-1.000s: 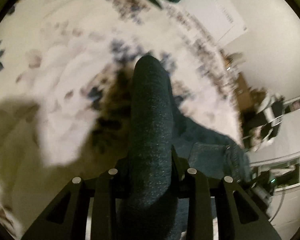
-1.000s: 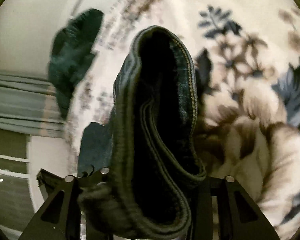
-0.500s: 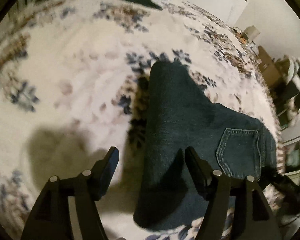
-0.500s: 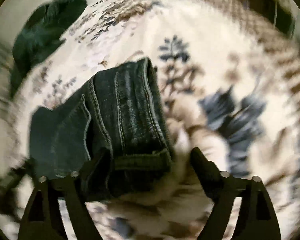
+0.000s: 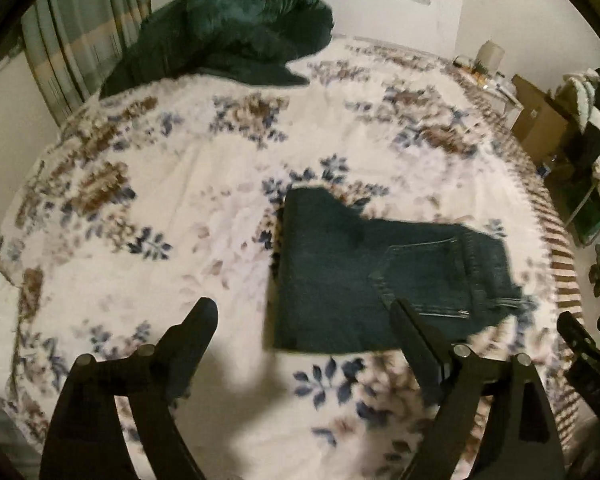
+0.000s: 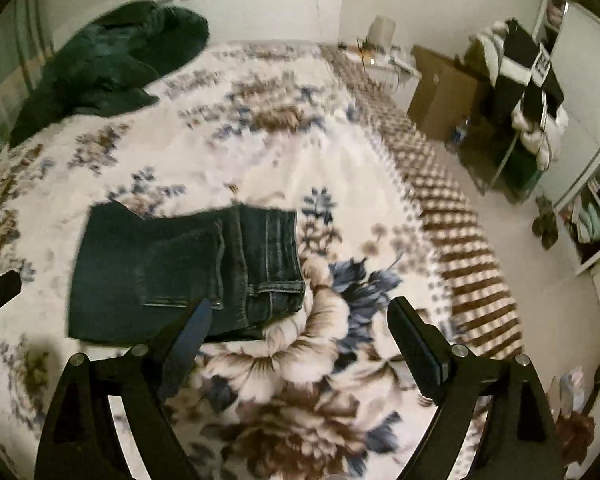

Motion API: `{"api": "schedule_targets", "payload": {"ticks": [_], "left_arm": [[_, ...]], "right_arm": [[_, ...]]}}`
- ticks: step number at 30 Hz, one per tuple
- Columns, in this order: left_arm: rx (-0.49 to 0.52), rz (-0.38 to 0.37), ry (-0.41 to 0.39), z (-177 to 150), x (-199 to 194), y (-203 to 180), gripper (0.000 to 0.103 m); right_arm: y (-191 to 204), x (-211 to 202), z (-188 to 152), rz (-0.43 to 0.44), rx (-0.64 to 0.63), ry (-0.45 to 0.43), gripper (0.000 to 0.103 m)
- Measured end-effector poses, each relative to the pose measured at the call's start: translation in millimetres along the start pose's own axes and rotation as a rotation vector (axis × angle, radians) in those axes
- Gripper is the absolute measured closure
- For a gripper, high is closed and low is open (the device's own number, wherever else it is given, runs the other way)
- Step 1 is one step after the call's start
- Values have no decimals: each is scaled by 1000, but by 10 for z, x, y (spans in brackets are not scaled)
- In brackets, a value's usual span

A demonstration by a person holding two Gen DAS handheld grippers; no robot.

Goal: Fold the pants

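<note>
The dark blue jeans (image 5: 364, 276) lie folded in a flat, compact rectangle on the floral bedspread (image 5: 188, 184), back pocket up. They also show in the right wrist view (image 6: 180, 276), waistband to the right. My left gripper (image 5: 302, 320) is open and empty, raised above the bed with the jeans' near edge between its fingers in view. My right gripper (image 6: 296, 320) is open and empty, above the bed just right of the jeans. The right gripper's tip shows at the left wrist view's right edge (image 5: 580, 340).
A dark green blanket (image 5: 228, 36) is heaped at the head of the bed, also in the right wrist view (image 6: 100, 60). Curtains (image 5: 72, 40) hang on the left. A cardboard box (image 6: 440, 92), a clothes rack (image 6: 520, 92) and a wardrobe (image 6: 588, 200) stand right of the bed.
Both grippers held the jeans a second ago. They opened, let the jeans down onto the bedspread, and have pulled back and up from the folded pile.
</note>
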State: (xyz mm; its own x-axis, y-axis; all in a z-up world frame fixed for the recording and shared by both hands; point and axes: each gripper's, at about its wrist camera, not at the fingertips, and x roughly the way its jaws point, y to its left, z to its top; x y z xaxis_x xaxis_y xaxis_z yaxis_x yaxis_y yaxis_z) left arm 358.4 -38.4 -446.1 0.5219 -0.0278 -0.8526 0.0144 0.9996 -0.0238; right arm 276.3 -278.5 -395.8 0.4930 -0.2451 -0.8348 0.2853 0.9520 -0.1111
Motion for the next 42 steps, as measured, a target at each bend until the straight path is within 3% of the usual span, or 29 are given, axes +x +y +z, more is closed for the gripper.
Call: {"api": "schedule_targets", "payload": {"ticks": [12,21,25,27,42], "left_arm": [[23,-21,-151,-88,-2346,-83,15],[23,-1,-227,-345,-3572,68,15],[19,-10,-240,-456,-3869,104,15],[25,-8,-243,-481,-3941,109,2],[58,-2,-275,-774,-4236,110,2]], "right_arm": [[-300,-2661,76,58,3,-207,11],[-471,-4172,-203,87,15,-273,8],[-513,-4643,-343,92,12,-292,7],[-534,-4835,-418,90,16,-304,6],[-618,-5329,-653,88,6,-319,5]]}}
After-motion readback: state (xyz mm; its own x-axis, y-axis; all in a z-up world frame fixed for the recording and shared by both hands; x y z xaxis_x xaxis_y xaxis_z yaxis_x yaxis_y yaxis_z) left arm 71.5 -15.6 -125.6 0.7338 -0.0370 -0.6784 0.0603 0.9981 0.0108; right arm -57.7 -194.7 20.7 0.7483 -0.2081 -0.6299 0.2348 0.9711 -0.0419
